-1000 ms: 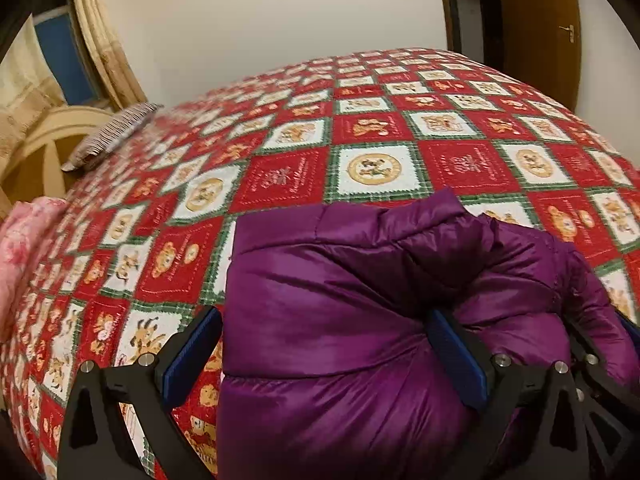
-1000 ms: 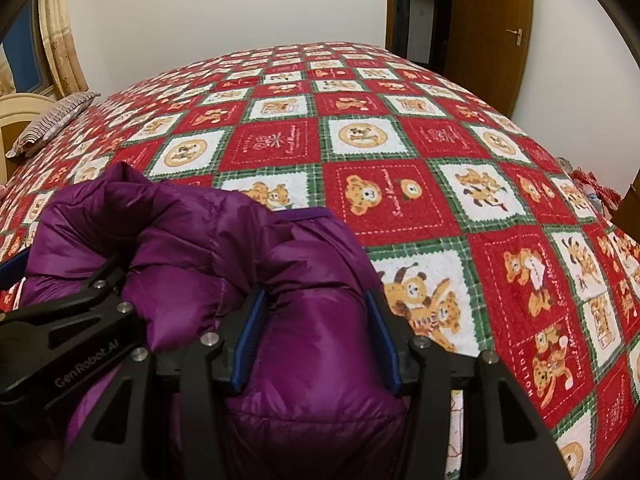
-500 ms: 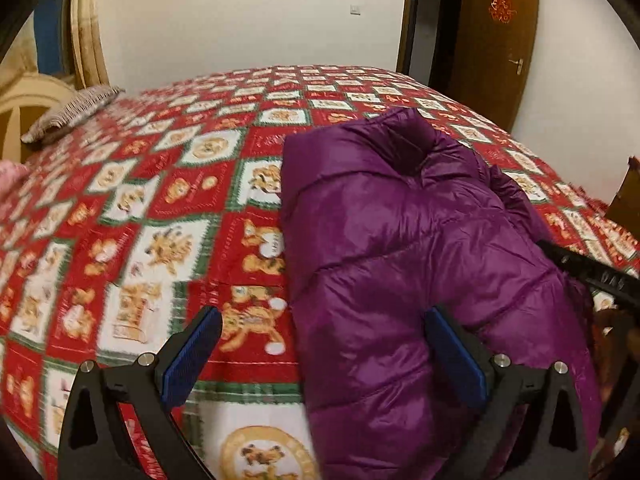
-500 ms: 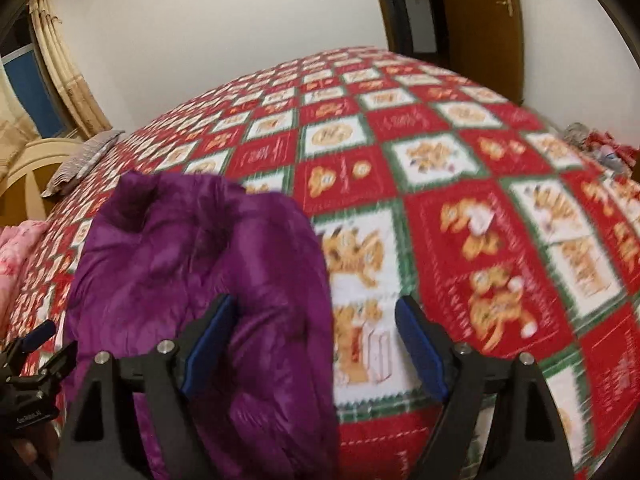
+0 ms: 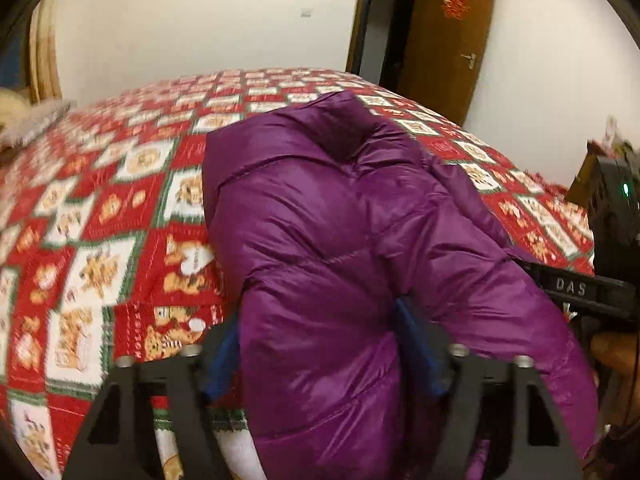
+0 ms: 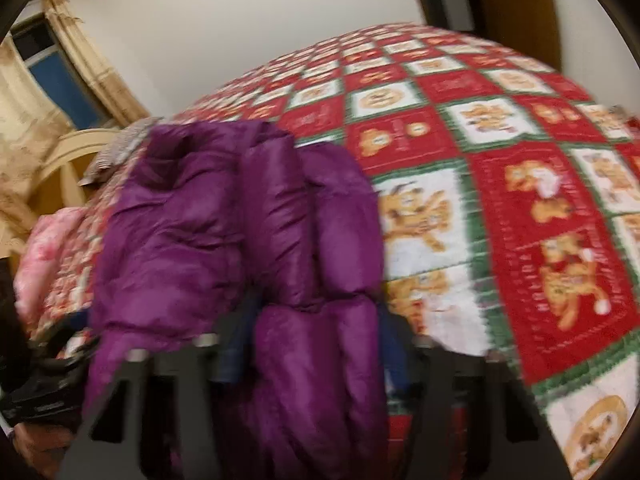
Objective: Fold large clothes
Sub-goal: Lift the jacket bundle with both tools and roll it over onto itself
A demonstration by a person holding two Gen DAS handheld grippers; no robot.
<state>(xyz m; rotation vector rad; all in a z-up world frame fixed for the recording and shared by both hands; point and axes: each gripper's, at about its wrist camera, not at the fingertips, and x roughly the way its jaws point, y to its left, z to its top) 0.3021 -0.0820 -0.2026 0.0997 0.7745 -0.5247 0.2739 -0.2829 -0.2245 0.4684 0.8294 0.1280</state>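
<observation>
Within the last half second both sets of jaws had been closing onto the near end of the purple down jacket point(image 5: 344, 240), which lay lengthwise on the bed's red patchwork quilt point(image 5: 120, 208), collar end pointing toward the far wall. Half a second before, each had stood wide astride one near edge. This reads as a fresh grasp taken for the next fold.

The left hand-held gripper point(image 5: 320, 352) was partly closed, its blue pads pinching a puffy fold. The right hand-held gripper point(image 6: 316, 344) was narrower — clamped on the jacket's right-hand edge, though blurred.
</observation>
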